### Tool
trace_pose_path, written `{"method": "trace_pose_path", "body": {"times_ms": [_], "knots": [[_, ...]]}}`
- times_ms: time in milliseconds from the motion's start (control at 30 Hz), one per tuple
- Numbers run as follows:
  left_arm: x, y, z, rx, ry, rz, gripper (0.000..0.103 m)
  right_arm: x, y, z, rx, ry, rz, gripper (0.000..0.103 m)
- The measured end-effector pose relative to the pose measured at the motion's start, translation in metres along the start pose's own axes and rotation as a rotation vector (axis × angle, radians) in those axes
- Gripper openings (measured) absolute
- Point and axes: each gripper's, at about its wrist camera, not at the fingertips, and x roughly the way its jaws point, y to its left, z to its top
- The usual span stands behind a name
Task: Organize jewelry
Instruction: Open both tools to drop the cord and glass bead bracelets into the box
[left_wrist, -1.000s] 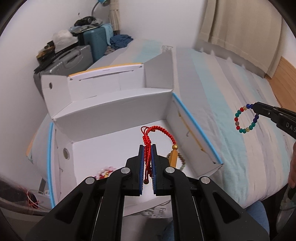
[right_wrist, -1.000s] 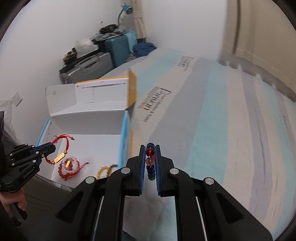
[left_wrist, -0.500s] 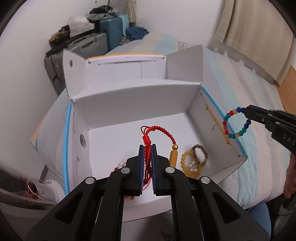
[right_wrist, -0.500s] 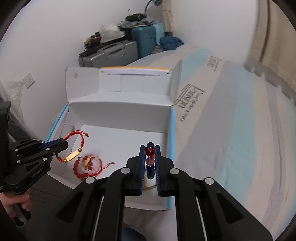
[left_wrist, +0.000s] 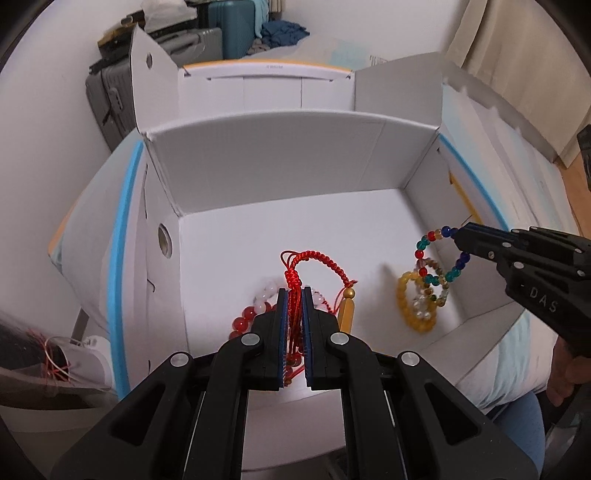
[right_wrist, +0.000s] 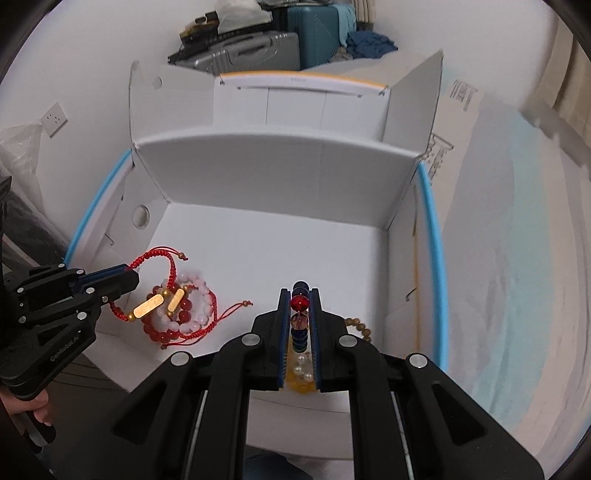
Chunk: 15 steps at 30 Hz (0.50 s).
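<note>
My left gripper (left_wrist: 294, 295) is shut on a red braided cord bracelet (left_wrist: 317, 258) with a gold bar, held above the floor of an open white box (left_wrist: 288, 221). It also shows in the right wrist view (right_wrist: 127, 277), over a pile of red and pink bead bracelets (right_wrist: 181, 314). My right gripper (right_wrist: 300, 295) is shut on a multicoloured bead bracelet (right_wrist: 299, 303); in the left wrist view that bracelet (left_wrist: 424, 273) hangs from it (left_wrist: 460, 242) above yellow and clear bead bracelets (left_wrist: 417, 306) in the box's right corner.
The box sits on a bed with a striped blue, grey and white cover (right_wrist: 517, 221). Its flaps (left_wrist: 266, 85) stand up at the back. Suitcases (right_wrist: 258, 51) are piled against the far wall. A curtain (left_wrist: 517, 55) hangs at the right.
Both grippers have moved in over the box with their bracelets. The right gripper came from over the bed to inside the box's right side.
</note>
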Motion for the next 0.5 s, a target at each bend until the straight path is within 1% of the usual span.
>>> {"method": "trace_pose_path", "body": {"times_ms": [133, 200, 333, 400, 433, 467, 500], "knots": [[0.01, 0.002, -0.002, 0.001, 0.023, -0.005, 0.006, 0.01, 0.002, -0.002, 0.0, 0.019, 0.0, 0.009], [0.014, 0.001, -0.002, 0.008, 0.026, -0.018, 0.008, 0.014, 0.002, -0.003, 0.002, 0.024, 0.001, 0.009], [0.018, 0.002, -0.004, 0.008, 0.032, -0.009, 0.01, 0.017, 0.003, -0.005, 0.002, 0.028, -0.007, 0.01], [0.018, 0.001, -0.004, 0.01, 0.028, -0.001, 0.021, 0.016, 0.001, -0.005, 0.009, 0.019, -0.014, 0.011], [0.017, 0.002, -0.004, 0.01, 0.025, 0.004, 0.034, 0.014, 0.0, -0.005, 0.015, 0.013, -0.014, 0.016], [0.014, 0.002, -0.004, 0.008, 0.011, 0.016, 0.045, 0.011, 0.0, -0.006, 0.02, 0.006, -0.014, 0.024], [0.011, 0.002, -0.005, 0.007, -0.004, 0.027, 0.049, 0.009, 0.0, -0.005, 0.025, -0.004, -0.015, 0.029]]}}
